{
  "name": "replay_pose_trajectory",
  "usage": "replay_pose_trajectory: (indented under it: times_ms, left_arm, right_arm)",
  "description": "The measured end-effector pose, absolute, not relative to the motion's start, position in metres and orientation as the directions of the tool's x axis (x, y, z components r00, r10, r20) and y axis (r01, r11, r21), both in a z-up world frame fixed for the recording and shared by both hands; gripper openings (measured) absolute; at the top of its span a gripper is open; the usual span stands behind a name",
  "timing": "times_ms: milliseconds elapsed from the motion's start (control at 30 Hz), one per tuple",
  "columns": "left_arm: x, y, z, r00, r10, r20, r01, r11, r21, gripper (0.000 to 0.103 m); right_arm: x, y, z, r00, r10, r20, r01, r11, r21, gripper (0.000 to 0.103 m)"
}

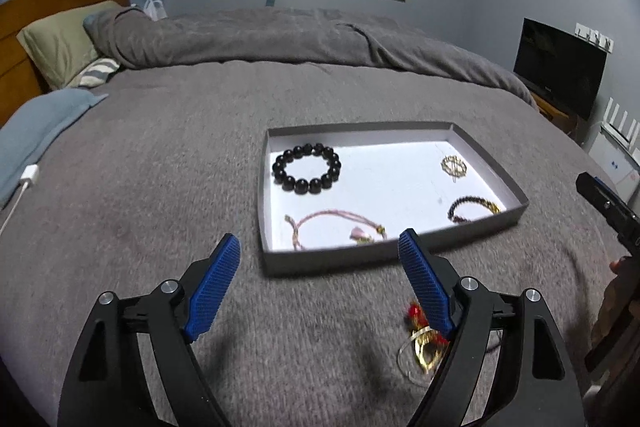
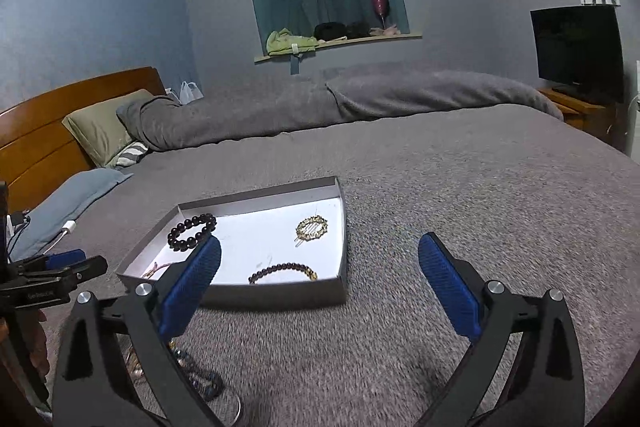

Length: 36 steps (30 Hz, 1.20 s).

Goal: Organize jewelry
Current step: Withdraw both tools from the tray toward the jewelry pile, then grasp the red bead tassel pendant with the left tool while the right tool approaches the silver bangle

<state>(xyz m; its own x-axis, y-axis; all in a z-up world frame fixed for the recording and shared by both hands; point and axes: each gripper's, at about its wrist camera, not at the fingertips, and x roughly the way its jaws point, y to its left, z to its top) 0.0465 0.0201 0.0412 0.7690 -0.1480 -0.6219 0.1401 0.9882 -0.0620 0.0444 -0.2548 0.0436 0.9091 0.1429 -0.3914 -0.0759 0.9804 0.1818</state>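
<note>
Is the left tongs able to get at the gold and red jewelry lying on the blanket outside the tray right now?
Probably yes: the left tongs are open and empty, and the gold and red jewelry lies uncovered beside their right finger.

You will find no legible text here: small white lettering on the left gripper (image 2: 56, 277) body, seen from your right wrist camera, is too blurred to read.

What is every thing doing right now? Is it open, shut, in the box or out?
Left gripper: open, empty.
Right gripper: open, empty.
Box: lid off, on the bed.
Black bead bracelet: in the box.
Gold hair clip: in the box.
Dark bead bracelet: in the box.
Pink cord bracelet: in the box.
Red and gold jewelry: outside, on the blanket.
</note>
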Motion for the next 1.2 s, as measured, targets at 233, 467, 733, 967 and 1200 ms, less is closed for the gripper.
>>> replay_pose_trajectory:
  times_ms: [233,467,733,967,1200]
  left_arm:
    - [0.022,0.018,0.034,0.751,-0.157,-0.641,0.163,0.985,-0.05,0.082]
    - [-0.004,0.005,0.021,0.713,-0.205,-0.67,0.236,0.971,-0.045,0.082]
    - [-0.016,-0.016,0.004,0.683,-0.25,-0.687,0.318,0.948,-0.029,0.082]
    - [-0.006,-0.012,-0.007,0.69,-0.277,-0.669,0.322,0.945,-0.059,0.082]
    - [0.0,-0.02,-0.008,0.665,-0.315,-0.677,0.392,0.919,-0.043,0.056]
  right_arm:
    - [0.022,-0.249,0.032,0.883,0.178,-0.434,-0.114,0.979,0.169,0.098]
    - [0.012,-0.236,0.017,0.834,0.242,-0.495,-0.165,0.967,0.193,0.098]
    - [0.01,-0.223,0.008,0.809,0.26,-0.527,-0.19,0.965,0.184,0.098]
    - [0.015,-0.222,0.006,0.804,0.258,-0.537,-0.187,0.965,0.183,0.098]
    - [0.021,-0.219,0.005,0.797,0.27,-0.54,-0.196,0.962,0.192,0.097]
